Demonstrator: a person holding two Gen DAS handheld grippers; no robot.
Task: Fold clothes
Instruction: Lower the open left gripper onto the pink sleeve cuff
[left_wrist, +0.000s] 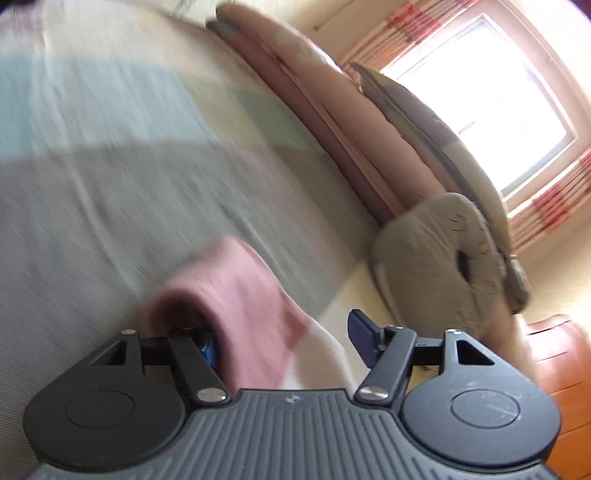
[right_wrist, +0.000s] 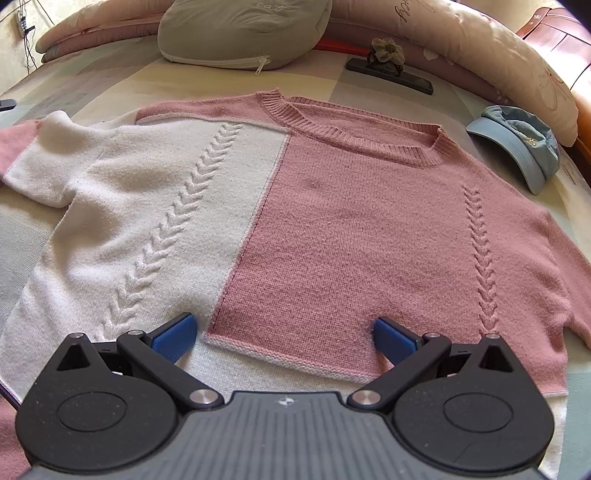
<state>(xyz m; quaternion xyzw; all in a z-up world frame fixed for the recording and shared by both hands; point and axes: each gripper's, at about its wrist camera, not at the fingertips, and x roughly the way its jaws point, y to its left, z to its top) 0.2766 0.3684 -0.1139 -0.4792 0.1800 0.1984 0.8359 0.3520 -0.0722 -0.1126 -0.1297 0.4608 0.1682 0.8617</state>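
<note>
We see a pink and white sweater (right_wrist: 295, 221) spread flat, front up, across the middle of the bed (right_wrist: 22, 243), its ribbed neckline toward the headboard end. The white half lies on the left, the pink half on the right, each with a raised braid running down it. The white sleeve is bunched near the left edge of the bed.

Our right gripper (right_wrist: 282, 338) hovers over the sweater's bottom hem, its blue pads spread wide, with nothing pinched between them.

In the blurred left wrist view, our left gripper (left_wrist: 284, 341) has the pink sleeve cuff (left_wrist: 236, 295) between its fingers. The cuff wraps over the left pad, while the right pad stands clear of the knit, so the jaws are partly spread and not pressing on it.

A grey pillow (right_wrist: 240, 33) and a folded pink quilt (right_wrist: 480, 55) lie along the head edge. A light blue cap (right_wrist: 517, 147) rests near the right edge, just beside the sweater's shoulder.
</note>
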